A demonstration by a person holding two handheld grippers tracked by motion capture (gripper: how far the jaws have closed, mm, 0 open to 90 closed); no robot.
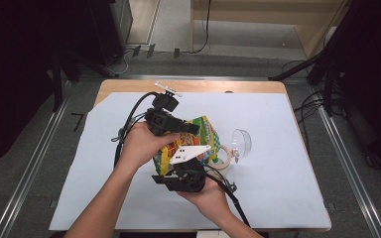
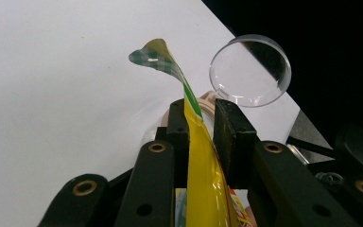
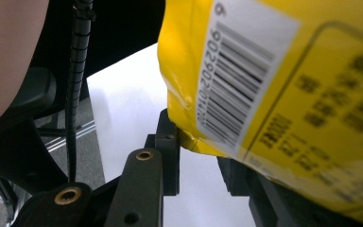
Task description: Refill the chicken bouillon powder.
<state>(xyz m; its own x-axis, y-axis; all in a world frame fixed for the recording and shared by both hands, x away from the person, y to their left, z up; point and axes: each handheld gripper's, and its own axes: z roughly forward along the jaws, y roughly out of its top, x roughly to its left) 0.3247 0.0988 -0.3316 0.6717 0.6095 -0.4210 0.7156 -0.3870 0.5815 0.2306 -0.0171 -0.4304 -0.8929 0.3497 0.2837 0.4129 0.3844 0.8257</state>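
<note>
snack bag [image 1: 206, 133]: sealed, contents hidden | left gripper [image 2: 203, 120]: clamped on its edge | right gripper [image 3: 203, 156]: jaws narrow astride bag corner; grip unclear | glass bowl [image 1: 242, 142]: beside bag, empty

Wooden table [image 1: 129, 85] covered by white sheet [image 1: 278, 163]. Grey floor [image 1: 25, 163] with metal rails [image 1: 34, 153] either side. Light wooden furniture [image 1: 258, 15] beyond; black cables [image 1: 307, 106] trail right. Dark surroundings.

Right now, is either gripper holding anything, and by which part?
The left gripper pinches the yellow snack bag by its flat edge seam. The right gripper has the bag's lower corner between its jaws; a firm clamp cannot be told.
</note>
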